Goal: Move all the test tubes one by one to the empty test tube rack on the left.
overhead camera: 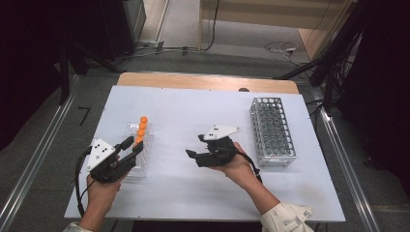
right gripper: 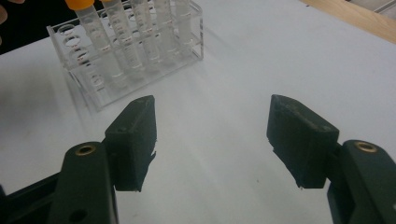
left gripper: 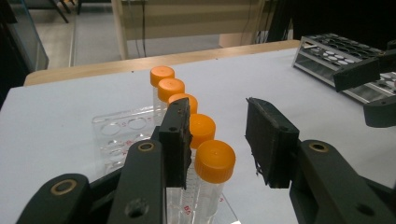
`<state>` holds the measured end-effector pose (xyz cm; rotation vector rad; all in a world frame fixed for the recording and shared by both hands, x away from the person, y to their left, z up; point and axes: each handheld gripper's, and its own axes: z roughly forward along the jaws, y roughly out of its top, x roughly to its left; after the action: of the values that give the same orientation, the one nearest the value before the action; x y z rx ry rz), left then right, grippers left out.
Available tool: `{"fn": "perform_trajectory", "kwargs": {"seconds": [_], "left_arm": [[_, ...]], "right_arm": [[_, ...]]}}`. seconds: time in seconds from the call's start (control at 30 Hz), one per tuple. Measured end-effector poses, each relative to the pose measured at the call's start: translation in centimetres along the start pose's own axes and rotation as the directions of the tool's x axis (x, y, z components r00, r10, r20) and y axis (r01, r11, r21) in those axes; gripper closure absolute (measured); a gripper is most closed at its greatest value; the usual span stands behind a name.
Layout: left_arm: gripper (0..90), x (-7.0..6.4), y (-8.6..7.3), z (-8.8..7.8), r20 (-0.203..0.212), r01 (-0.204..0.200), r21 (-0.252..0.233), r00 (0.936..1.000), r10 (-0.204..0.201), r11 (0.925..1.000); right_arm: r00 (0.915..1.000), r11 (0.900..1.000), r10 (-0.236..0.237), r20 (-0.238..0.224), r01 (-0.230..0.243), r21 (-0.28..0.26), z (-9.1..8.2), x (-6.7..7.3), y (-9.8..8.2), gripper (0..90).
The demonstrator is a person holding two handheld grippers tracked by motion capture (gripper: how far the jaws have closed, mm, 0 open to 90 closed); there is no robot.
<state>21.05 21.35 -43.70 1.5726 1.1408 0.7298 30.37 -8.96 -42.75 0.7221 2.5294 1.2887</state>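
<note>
While the left tongs (left gripper: 217, 140) stand spread around the nearest orange-capped tube (left gripper: 214, 163) without pinching it, that tube sits upright in the clear rack (overhead camera: 140, 150) on the white surface (overhead camera: 193, 193). Off to the side, the right tongs (right gripper: 210, 140) hang spread and empty, with a metal rack (overhead camera: 271, 131) beyond them.

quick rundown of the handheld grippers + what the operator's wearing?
Both the left gripper and right gripper are black two-jaw units with flat ribbed pads, brass-coloured pivot pins and a black trailing cable. Each carries a grey three-cornered plate with dark dots. A light crumpled sleeve covers the right forearm.
</note>
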Motion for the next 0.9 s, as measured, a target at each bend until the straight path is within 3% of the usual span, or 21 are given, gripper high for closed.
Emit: {"fn": "perform_trajectory", "kwargs": {"seconds": [0.2,0.47,0.63,0.9], "left_arm": [[50.5,-0.2,0.2,-0.2,0.004,0.004,-0.018,1.0,-0.004,0.9998],[28.1,-0.6,0.4,-0.3,-0.004,0.015,-0.022,0.9999,-0.015,0.9997],[25.7,-0.7,0.3,-0.2,-0.008,0.018,-0.015,0.9998,-0.019,0.9997],[23.3,-0.3,0.2,-0.2,-0.017,0.043,-0.012,0.9989,-0.043,0.999]], "right_arm": [[1.0,1.0,0.001,0.009,-0.001,-0.014,-0.1,-0.1,0.0,31.8],[0.9985,0.999,0.03,0.046,-0.028,-0.042,-0.6,-0.6,-0.3,26.8],[0.9937,0.995,0.071,0.086,-0.066,-0.069,-1.2,-1.2,-0.8,23.2],[0.9888,0.993,0.095,0.115,-0.086,-0.085,-2.3,-1.9,-1.4,22.2]]}}
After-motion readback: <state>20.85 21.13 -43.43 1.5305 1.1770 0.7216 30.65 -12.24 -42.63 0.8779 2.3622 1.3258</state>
